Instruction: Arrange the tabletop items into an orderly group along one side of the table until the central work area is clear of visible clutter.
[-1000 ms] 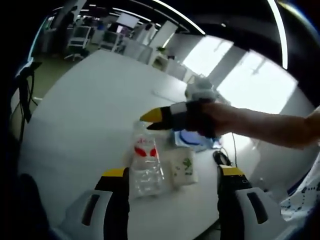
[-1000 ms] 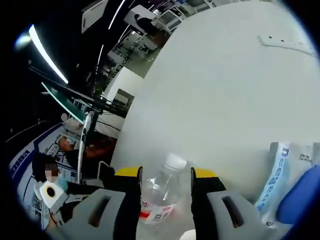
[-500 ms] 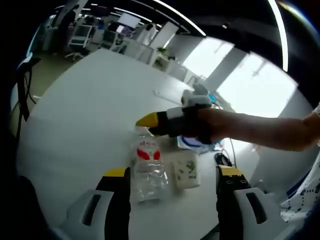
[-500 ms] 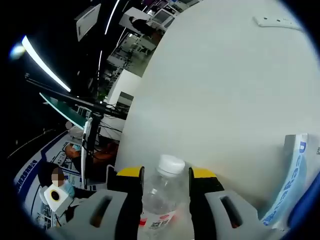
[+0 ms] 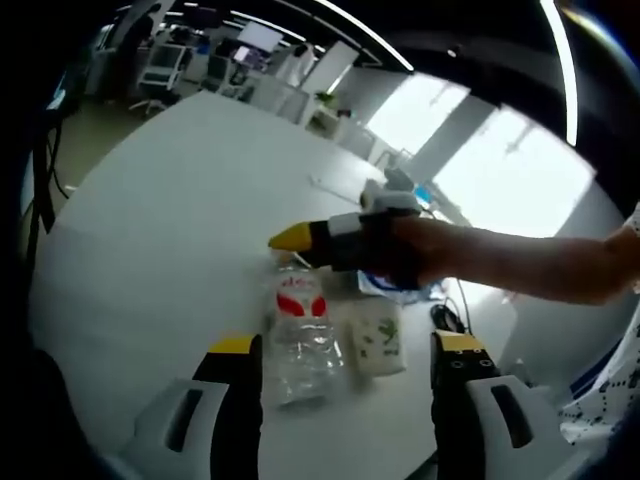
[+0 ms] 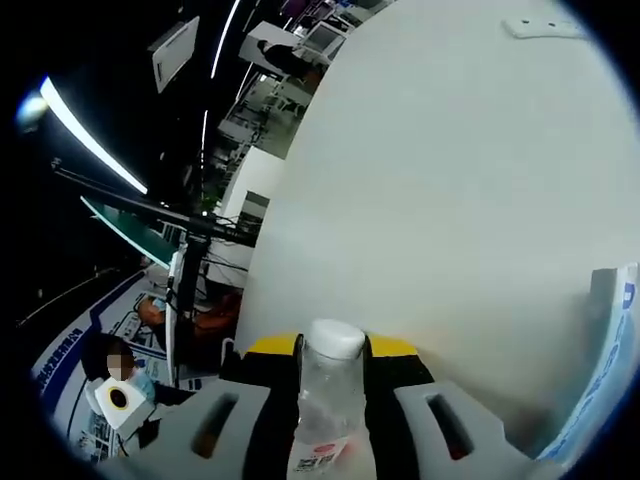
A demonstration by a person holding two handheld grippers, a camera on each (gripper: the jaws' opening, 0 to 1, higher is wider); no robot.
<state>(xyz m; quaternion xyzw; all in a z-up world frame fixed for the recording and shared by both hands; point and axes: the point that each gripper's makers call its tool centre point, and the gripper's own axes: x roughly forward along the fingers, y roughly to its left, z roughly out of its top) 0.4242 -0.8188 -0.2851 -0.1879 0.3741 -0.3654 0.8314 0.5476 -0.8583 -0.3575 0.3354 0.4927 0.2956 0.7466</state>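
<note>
1. Closing on the water bottle [image 6: 327,400]: right tongs [image 6: 331,350] now pinched around its neck just under the white cap, where half a second ago a clear gap showed on both sides.
2. Seen from the left gripper view: right tongs [image 5: 300,238] reaching over the upright bottle [image 5: 298,325] on the white table [image 5: 170,220], small white carton [image 5: 380,340] just beside it, blue-printed packet [image 6: 605,370] close by.
3. Hovering released and wide apart: left tongs [image 5: 340,345], holding nothing, framing bottle and carton.
4. Judging progress: grasp looks secured, bottle not yet lifted; next likely a carry toward the table's side, with the thin neck grip risking a swing or slip.
</note>
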